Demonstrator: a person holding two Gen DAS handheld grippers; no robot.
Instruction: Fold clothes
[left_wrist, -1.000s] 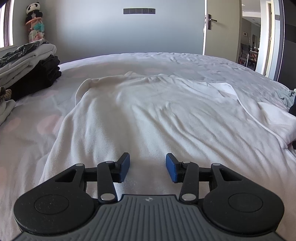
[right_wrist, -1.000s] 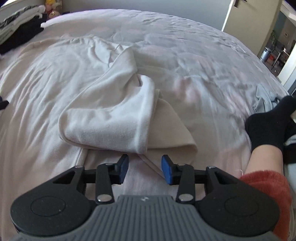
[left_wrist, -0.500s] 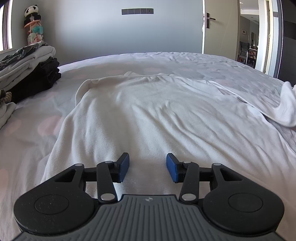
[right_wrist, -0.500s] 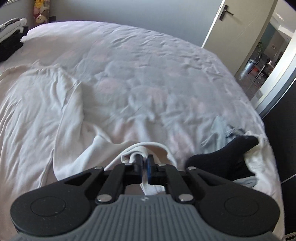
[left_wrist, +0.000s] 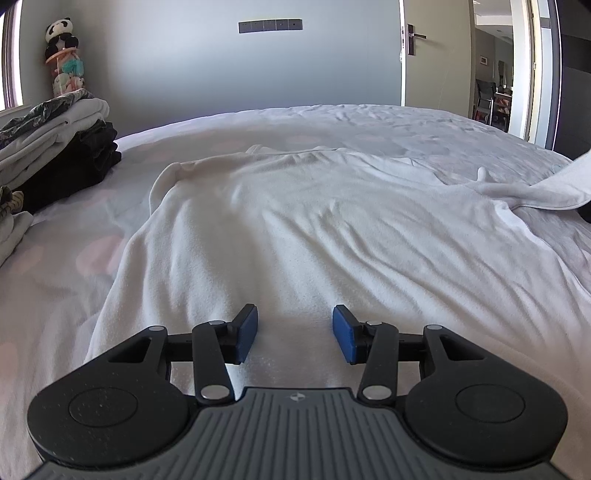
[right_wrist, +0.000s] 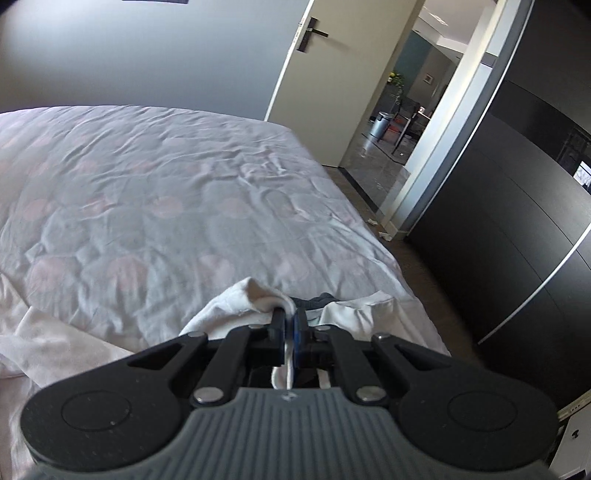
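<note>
A white long-sleeved garment (left_wrist: 280, 221) lies spread flat on the bed, collar end away from me. My left gripper (left_wrist: 293, 334) rests open over its near hem, blue pads apart with only flat cloth below them. One sleeve (left_wrist: 546, 192) is stretched up and off to the right edge of the left wrist view. In the right wrist view my right gripper (right_wrist: 289, 326) is shut on the white sleeve's cuff (right_wrist: 243, 302), lifted above the bed; the cloth bunches over the left finger and hangs down behind the pads.
A stack of folded grey and black clothes (left_wrist: 55, 147) sits at the bed's left side, with plush toys (left_wrist: 64, 59) behind. The bedspread (right_wrist: 147, 192) has pale pink spots. An open door (right_wrist: 325, 74) and a dark wardrobe (right_wrist: 517, 221) stand right of the bed.
The right gripper closed on the folded sleeve's cuff and carried it up and to the right, unfolding the sleeve away from the body. The left gripper stayed put, open.
</note>
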